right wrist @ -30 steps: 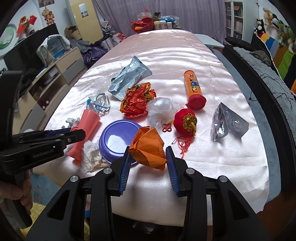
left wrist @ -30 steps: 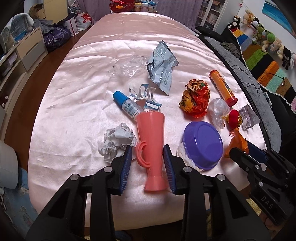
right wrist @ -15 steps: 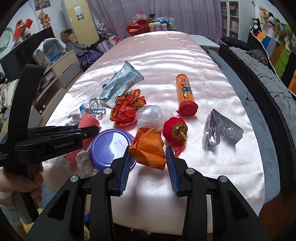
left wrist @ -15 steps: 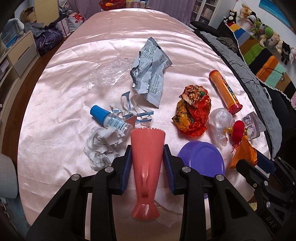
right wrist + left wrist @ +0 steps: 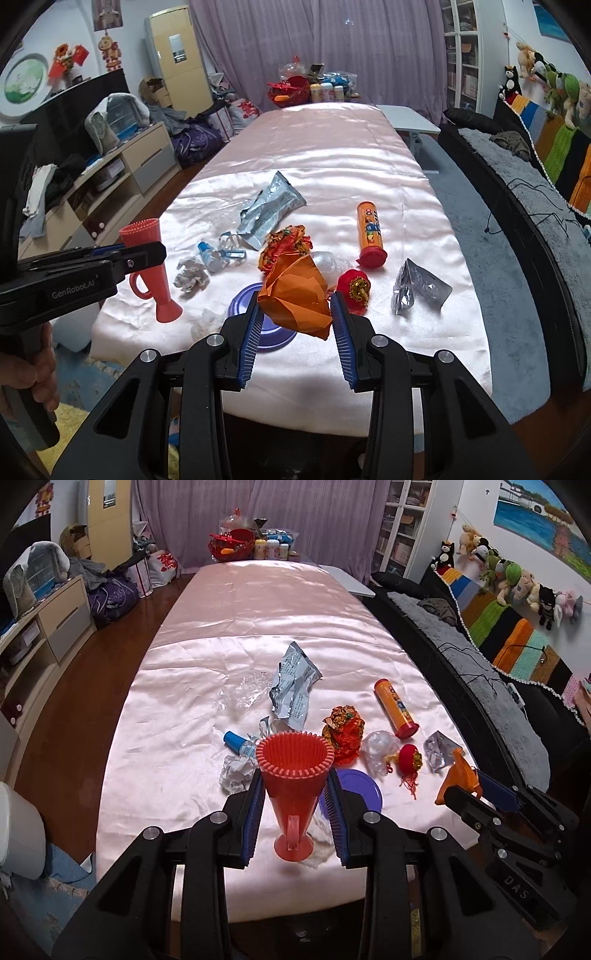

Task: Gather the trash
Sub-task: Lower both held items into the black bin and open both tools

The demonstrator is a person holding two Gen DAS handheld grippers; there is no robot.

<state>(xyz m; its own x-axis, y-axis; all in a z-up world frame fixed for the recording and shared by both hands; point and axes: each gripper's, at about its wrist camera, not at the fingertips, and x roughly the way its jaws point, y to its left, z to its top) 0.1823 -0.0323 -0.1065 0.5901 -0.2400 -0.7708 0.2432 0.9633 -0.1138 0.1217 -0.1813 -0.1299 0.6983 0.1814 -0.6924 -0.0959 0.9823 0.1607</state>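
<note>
My left gripper is shut on a coral-red cone-shaped cup with a handle, held upright above the near end of the pink table; the cup also shows in the right wrist view. My right gripper is shut on a crumpled orange paper, lifted above the table; the paper also shows in the left wrist view. Trash lies on the pink cloth: a silver foil bag, a red-orange wrapper, a white paper ball, clear plastic.
A purple lid, an orange tube with a red cap, a small blue-capped bottle, a red pom ornament and a folded foil pack lie on the table. A sofa runs along the right, drawers along the left.
The left gripper has lifted the cone cup off the table and turned it upright, mouth up. The right gripper has risen and pulled back with the orange paper.
</note>
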